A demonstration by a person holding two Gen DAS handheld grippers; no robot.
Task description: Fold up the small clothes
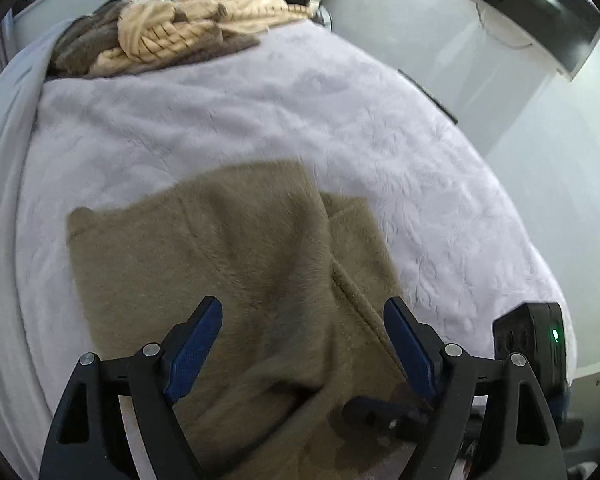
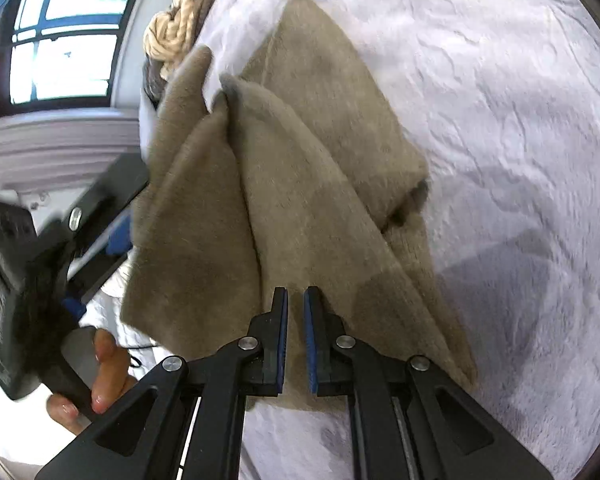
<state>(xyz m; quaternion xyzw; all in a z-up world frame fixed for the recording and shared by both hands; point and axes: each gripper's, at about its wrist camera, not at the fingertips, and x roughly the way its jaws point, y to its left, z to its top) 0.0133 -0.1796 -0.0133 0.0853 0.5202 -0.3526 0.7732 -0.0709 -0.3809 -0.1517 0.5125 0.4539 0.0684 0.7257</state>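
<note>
Brown fleece garment (image 1: 228,272), plush and olive-tan, lies partly folded on a pale lilac embossed bedspread (image 1: 400,152) that covers the bed. In the left wrist view it occupies the near centre of the bed, with one layer doubled over another and a seam running diagonally along its right part. In the right wrist view the same garment (image 2: 300,168) runs from the near centre toward the far left, its layers creased and overlapping, with a dark shadow on the bedspread just to its right.

Left gripper (image 1: 302,316) hangs above the garment with its blue-padded jaws spread wide; nothing lies between the pads, which do not touch the fabric. The same tool appears at the left edge of the right wrist view, blurred, with the person's hand (image 2: 96,376) wrapped around its handle.

Right gripper (image 2: 296,292) points down at the near edge of the garment, its jaws drawn narrow with only a slim gap between the blue pads. Whether any fabric is pinched in that gap cannot be told.

At the far left of the bed rests a heap of other clothes (image 1: 172,36), cream cable-knit over grey-brown pieces. A window (image 2: 60,36) shows at the far left of the right wrist view.
</note>
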